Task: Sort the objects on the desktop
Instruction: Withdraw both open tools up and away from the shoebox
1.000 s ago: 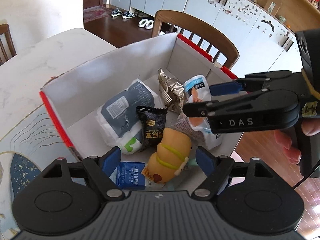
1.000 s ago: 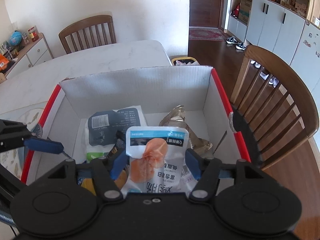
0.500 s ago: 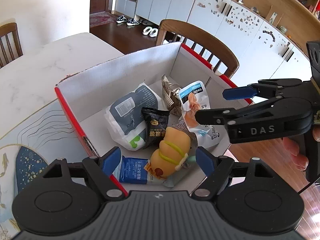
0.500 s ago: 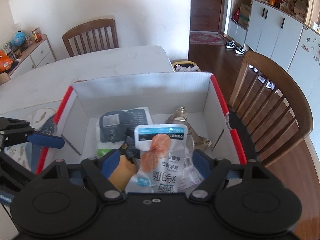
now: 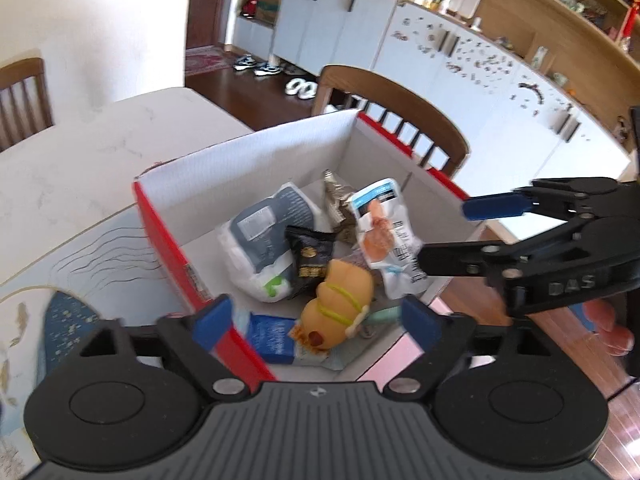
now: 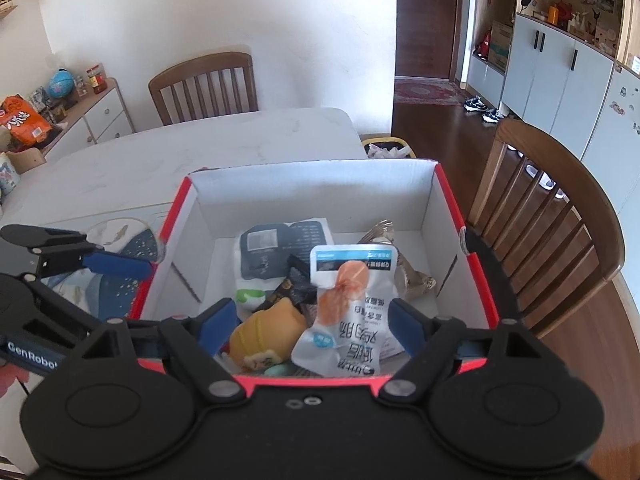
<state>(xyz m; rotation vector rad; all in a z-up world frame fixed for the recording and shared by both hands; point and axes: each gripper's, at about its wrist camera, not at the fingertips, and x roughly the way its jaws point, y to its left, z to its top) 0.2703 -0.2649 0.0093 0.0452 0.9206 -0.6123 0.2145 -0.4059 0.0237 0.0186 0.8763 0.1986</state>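
A red-rimmed white cardboard box (image 5: pixel 168 240) (image 6: pixel 320 192) stands at the table's corner. In it lie a yellow plush toy (image 5: pixel 340 300) (image 6: pixel 268 332), a white pouch with an orange picture (image 5: pixel 384 232) (image 6: pixel 348 312), a grey-and-white bag (image 5: pixel 264 240), a black snack packet (image 5: pixel 310 252), a gold foil packet (image 5: pixel 338 200) and a blue packet (image 5: pixel 272 336). My left gripper (image 5: pixel 316 320) (image 6: pixel 100 292) hovers over the box's near-left rim, its jaws opening with nothing gripped. My right gripper (image 6: pixel 312 320) (image 5: pixel 452 232) hangs above the pouch, its jaws opening too, its pads clear of it.
A wooden chair (image 6: pixel 560 216) stands close against the box's far side. A patterned placemat (image 5: pixel 80 264) lies on the marble table (image 5: pixel 80 160) left of the box. Another chair (image 6: pixel 204 84) stands at the table's far end, and a bin (image 6: pixel 386 148) on the floor.
Both grippers have risen and drawn back from the box, and their jaws stand wider. The pouch, earlier between the right fingers, now rests in the box against the other items.
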